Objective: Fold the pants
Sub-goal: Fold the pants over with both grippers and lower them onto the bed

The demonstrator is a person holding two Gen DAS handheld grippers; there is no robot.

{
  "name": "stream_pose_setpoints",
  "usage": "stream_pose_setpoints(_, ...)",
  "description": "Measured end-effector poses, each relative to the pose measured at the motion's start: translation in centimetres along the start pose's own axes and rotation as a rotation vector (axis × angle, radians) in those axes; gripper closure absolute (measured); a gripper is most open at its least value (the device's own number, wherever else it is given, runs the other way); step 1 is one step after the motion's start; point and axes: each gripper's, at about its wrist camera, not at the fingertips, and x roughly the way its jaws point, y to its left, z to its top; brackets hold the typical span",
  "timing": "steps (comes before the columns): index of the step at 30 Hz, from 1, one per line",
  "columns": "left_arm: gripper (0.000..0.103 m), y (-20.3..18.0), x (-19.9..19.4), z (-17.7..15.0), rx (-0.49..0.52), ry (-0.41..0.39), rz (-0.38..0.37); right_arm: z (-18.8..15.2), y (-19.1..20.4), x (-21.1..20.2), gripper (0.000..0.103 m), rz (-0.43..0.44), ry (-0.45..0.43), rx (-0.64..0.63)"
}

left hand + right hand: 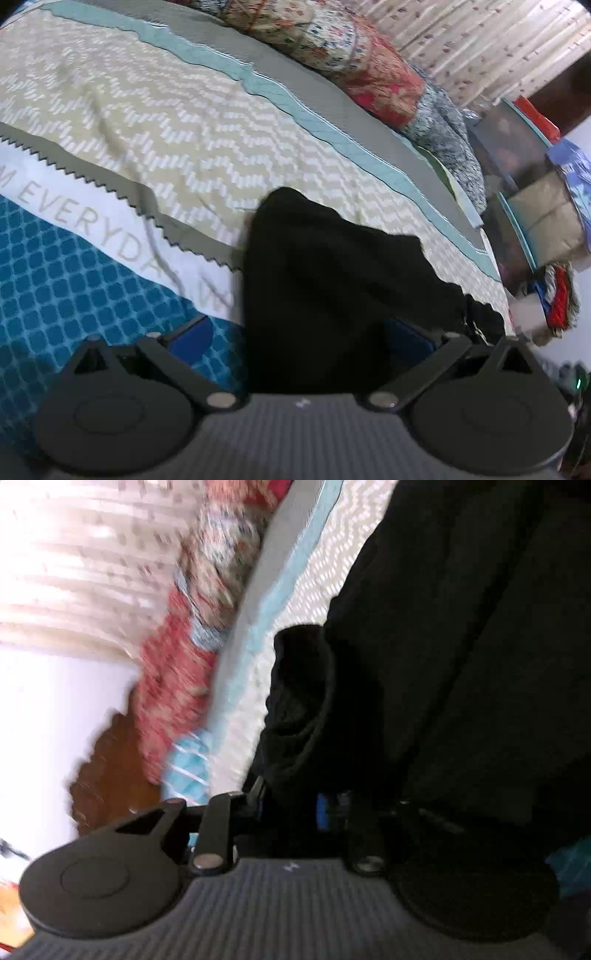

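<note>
Black pants (332, 266) lie on a bed's zigzag-patterned cover (147, 129), with one rounded end toward the middle of the bed. My left gripper (301, 332) is open wide and straddles the near part of the pants. Its left blue pad (192, 336) stands clear of the cloth, and the right pad is partly hidden by it. In the rolled, blurred right wrist view the pants (461, 646) fill the right side. My right gripper (291, 801) is nearly closed, and a bunched fold of the black cloth (299, 701) sticks out from between its fingers.
Floral pillows and a quilt (351, 48) are piled along the bed's far edge before a patterned curtain (480, 44). Stacked boxes and cloth (524, 155) stand beyond the bed at right. A teal lattice-print part of the cover (74, 288) lies at near left.
</note>
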Motion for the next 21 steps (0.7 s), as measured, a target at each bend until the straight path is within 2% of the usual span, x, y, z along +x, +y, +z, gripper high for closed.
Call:
stream_pose_setpoints(2, 0.000, 0.2, 0.5, 0.2, -0.015, 0.018, 0.011, -0.1, -1.0, 0.6, 0.076, -0.168, -0.018, -0.088)
stream_pose_setpoints(4, 0.000, -0.1, 1.1, -0.1, 0.001, 0.034, 0.031, -0.3, -1.0, 0.4, 0.075, -0.148, -0.028, -0.132)
stream_pose_setpoints(6, 0.000, -0.8, 1.5, -0.4, 0.040, 0.040, 0.046, -0.3, 0.4, -0.2, 0.059, -0.160, -0.046, -0.204)
stream_pose_setpoints(7, 0.000, -1.1, 1.8, -0.6, 0.060, 0.040, 0.052, -0.3, 1.2, -0.7, 0.056, -0.177, -0.071, -0.255)
stream_pose_setpoints(10, 0.000, -2.1, 2.7, -1.0, 0.118, 0.049, 0.097, -0.2, 2.8, -2.6, 0.053, -0.253, -0.204, -0.381)
stream_pose_setpoints(13, 0.000, -2.8, 4.1, -1.2, 0.180, 0.061, 0.178, -0.1, 3.8, -3.7, 0.056, -0.257, -0.279, -0.452)
stream_pose_setpoints(15, 0.000, -3.6, 4.9, -1.6, 0.250, 0.045, 0.235, -0.1, 4.4, -3.1, 0.059, -0.261, -0.275, -0.499)
stream_pose_setpoints(18, 0.000, -4.8, 5.7, -2.3, 0.331, 0.036, 0.306, -0.1, 4.3, -1.1, 0.064, -0.261, -0.223, -0.500)
stream_pose_setpoints(21, 0.000, -4.6, 5.4, -2.2, 0.321, 0.036, 0.301, -0.1, 4.6, -0.1, 0.061, -0.305, -0.221, -0.548)
